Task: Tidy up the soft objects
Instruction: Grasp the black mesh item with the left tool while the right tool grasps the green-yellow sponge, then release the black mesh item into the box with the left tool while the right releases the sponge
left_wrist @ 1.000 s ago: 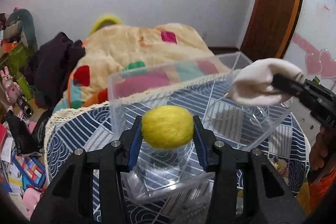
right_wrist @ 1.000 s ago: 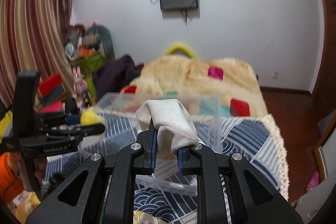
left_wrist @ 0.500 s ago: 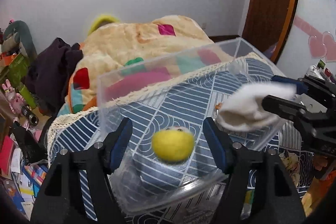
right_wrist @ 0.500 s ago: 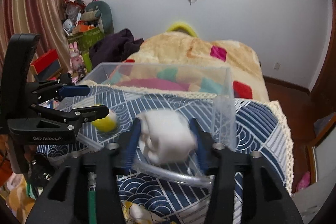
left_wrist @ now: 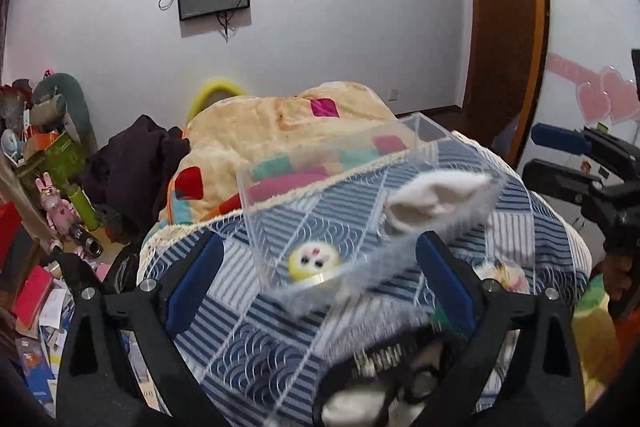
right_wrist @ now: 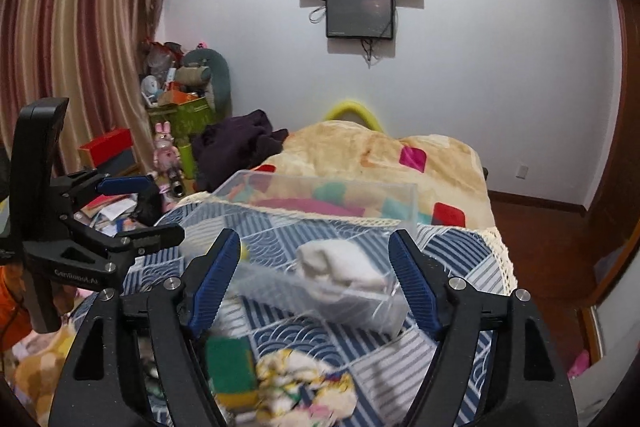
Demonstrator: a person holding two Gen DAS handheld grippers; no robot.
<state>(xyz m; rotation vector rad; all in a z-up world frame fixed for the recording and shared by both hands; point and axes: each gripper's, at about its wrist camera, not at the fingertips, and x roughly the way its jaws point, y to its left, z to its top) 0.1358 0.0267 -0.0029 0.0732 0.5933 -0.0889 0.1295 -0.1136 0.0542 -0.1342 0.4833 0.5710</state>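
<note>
The only legible lettering is white print reading "GenRobot.AI" on the black body of the left gripper (right_wrist: 142,209), seen from the right wrist camera at the left edge of that view. Printed papers and books (left_wrist: 38,301) lie on the floor beside the bed, but their print is too small and blurred to read.

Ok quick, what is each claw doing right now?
Left claw: open, holding nothing.
Right claw: open, holding nothing.
</note>
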